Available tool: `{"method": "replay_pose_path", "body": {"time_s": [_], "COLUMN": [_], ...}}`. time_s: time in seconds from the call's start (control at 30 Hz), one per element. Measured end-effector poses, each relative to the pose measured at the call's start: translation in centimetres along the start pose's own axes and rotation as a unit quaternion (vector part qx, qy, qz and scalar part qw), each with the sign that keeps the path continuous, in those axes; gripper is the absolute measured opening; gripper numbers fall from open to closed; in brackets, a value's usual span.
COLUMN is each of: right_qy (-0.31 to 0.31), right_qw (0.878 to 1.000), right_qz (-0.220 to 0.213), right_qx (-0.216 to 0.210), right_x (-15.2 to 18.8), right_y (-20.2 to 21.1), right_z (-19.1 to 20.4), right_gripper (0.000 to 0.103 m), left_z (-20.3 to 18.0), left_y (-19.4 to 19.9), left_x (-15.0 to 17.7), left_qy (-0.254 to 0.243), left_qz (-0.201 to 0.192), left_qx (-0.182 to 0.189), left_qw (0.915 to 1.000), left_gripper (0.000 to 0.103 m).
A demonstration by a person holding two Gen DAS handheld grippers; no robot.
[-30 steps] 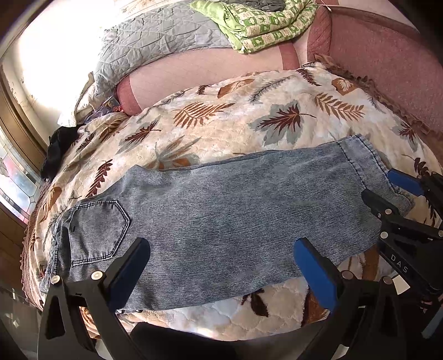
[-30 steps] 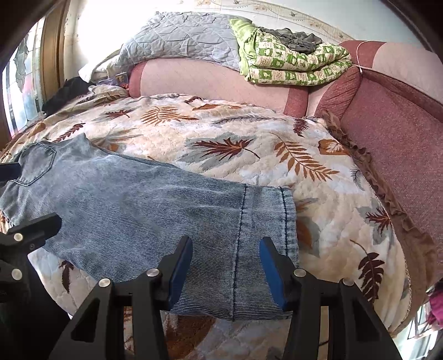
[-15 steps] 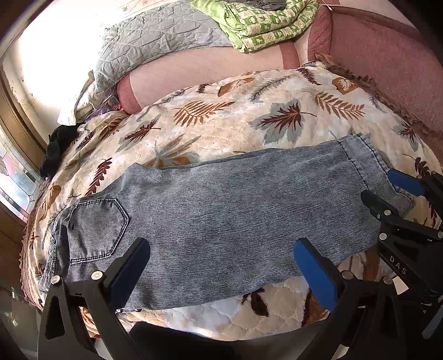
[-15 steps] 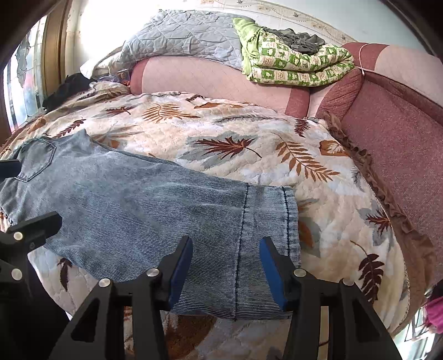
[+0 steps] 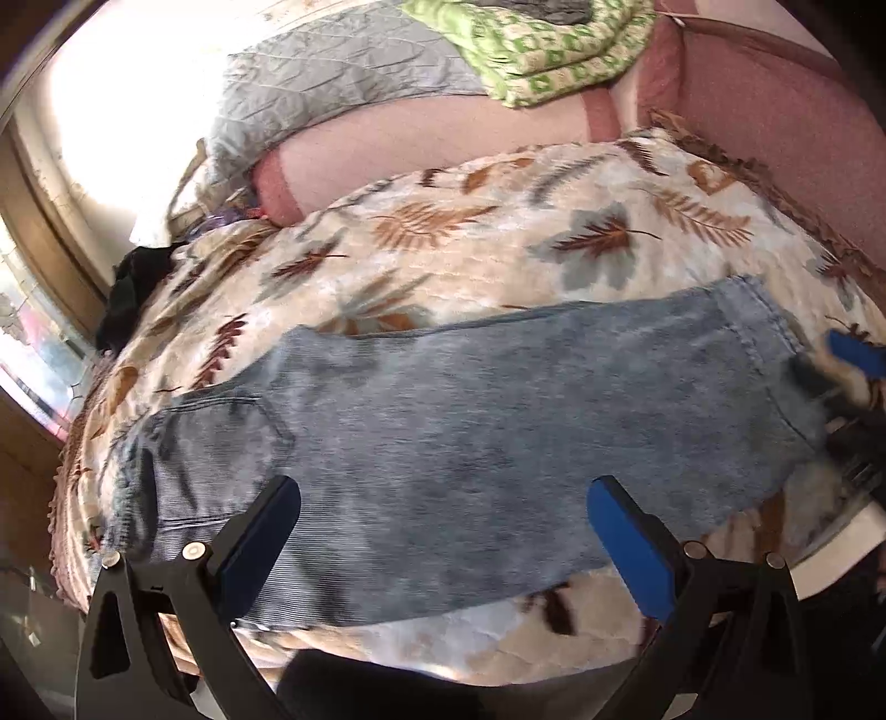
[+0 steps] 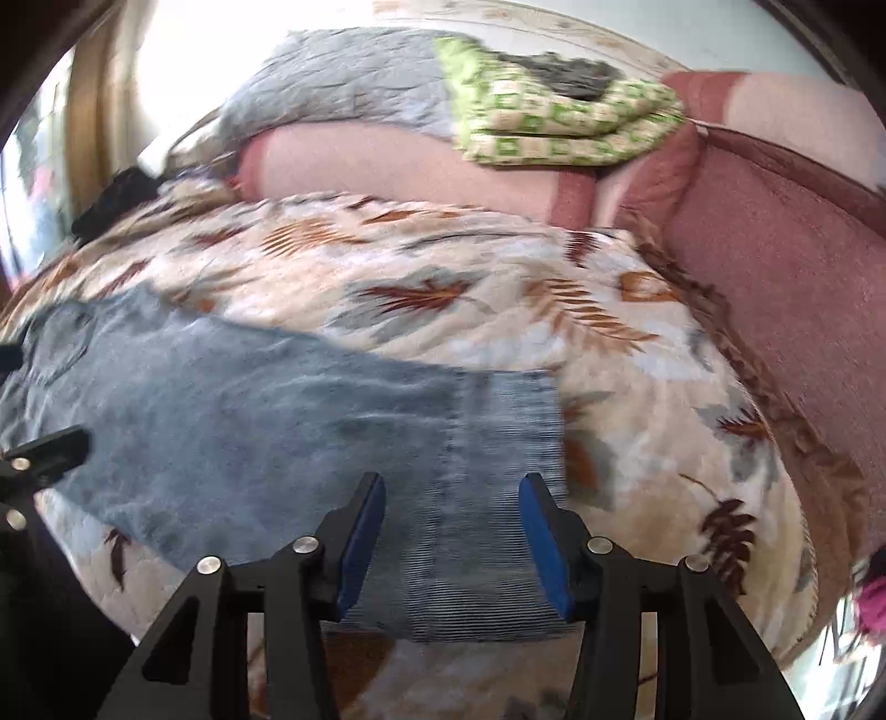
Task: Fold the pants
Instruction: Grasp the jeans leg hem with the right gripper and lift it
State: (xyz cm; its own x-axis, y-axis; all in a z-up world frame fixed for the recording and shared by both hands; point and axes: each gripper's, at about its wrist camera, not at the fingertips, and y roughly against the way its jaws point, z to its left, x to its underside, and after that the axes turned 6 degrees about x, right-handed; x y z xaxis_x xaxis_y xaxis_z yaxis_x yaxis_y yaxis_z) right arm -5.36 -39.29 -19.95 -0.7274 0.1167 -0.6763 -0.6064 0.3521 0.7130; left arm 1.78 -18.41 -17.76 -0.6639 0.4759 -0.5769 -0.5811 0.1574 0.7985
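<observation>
Leaf-print quilt (image 5: 470,260); behind it — grey quilt (image 5: 332,83), green blanket (image 5: 542,50).

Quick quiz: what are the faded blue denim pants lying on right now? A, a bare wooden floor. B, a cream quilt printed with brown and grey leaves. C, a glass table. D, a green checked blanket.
B: the faded blue denim pants lie flat on the cream quilt with brown and grey leaves.
</observation>
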Motion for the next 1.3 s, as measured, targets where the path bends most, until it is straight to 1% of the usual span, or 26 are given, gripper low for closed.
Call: {"method": "replay_pose_path", "body": {"time_s": [0.17, 0.23, 0.37, 0.43, 0.57, 0.63, 0.67, 0.73, 0.83, 0.9, 0.97, 1.07, 1.17, 1.3], "right_qy": [-0.094, -0.116, -0.146, -0.161, -0.191, -0.212, -0.216, -0.216, -0.222, -0.224, -0.233, -0.236, -0.249, -0.276], "right_qw": [0.995, 0.993, 0.986, 0.978, 0.960, 0.948, 0.945, 0.945, 0.940, 0.940, 0.935, 0.934, 0.926, 0.911], "right_qz": [0.012, 0.029, 0.066, 0.089, 0.124, 0.137, 0.140, 0.142, 0.148, 0.149, 0.150, 0.154, 0.157, 0.163], "right_qx": [0.003, -0.007, -0.053, -0.097, -0.164, -0.195, -0.201, -0.202, -0.212, -0.210, -0.220, -0.221, -0.235, -0.261], "right_x": [-0.1, 0.0, -0.1, -0.4, -0.4, -0.2, -0.2, -0.1, -0.1, -0.2, -0.4, -0.5, -0.5, -0.3], "right_y": [-0.1, -0.7, -2.5, -3.9, -6.6, -7.6, -7.9, -8.0, -8.5, -8.7, -9.1, -9.6, -10.2, -11.0], "right_z": [-6.1, -7.7, -9.5, -10.1, -10.8, -10.8, -10.6, -10.3, -9.8, -9.7, -9.7, -9.7, -10.1, -10.9], "right_gripper": [0.056, 0.057, 0.057, 0.057, 0.057, 0.057, 0.057, 0.057, 0.057, 0.057, 0.057, 0.057, 0.057, 0.057], "left_z": [4.1, 5.7, 8.9, 9.9, 11.1, 11.4, 11.5, 11.6, 11.8, 11.9, 12.1, 12.2, 12.3, 12.2], "left_y": [-0.7, -1.0, -1.4, -1.5, -1.7, -1.6, -1.6, -1.4, -1.2, -1.0, -0.7, -0.3, -0.1, 0.1], "left_x": [0.3, 0.6, 1.3, 1.5, 1.8, 1.9, 2.0, 2.2, 2.2, 2.1, 2.1, 2.1, 2.1, 2.1], "left_qy": [0.025, 0.036, 0.060, 0.071, 0.076, 0.082, 0.084, 0.083, 0.082, 0.086, 0.089, 0.089, 0.089, 0.089], "left_qz": [0.007, 0.011, 0.020, 0.022, 0.019, 0.019, 0.018, 0.015, 0.006, 0.001, -0.004, -0.014, -0.021, -0.024], "left_qx": [-0.040, -0.054, -0.081, -0.082, -0.097, -0.095, -0.091, -0.090, -0.085, -0.081, -0.076, -0.072, -0.068, -0.065], "left_qw": [0.9989, 0.9979, 0.9947, 0.9938, 0.9922, 0.9919, 0.9921, 0.9924, 0.9930, 0.9930, 0.9931, 0.9933, 0.9935, 0.9936], "left_gripper": [0.103, 0.103, 0.103, 0.103, 0.103, 0.103, 0.103, 0.103, 0.103, 0.103, 0.103, 0.103, 0.103, 0.103]}}
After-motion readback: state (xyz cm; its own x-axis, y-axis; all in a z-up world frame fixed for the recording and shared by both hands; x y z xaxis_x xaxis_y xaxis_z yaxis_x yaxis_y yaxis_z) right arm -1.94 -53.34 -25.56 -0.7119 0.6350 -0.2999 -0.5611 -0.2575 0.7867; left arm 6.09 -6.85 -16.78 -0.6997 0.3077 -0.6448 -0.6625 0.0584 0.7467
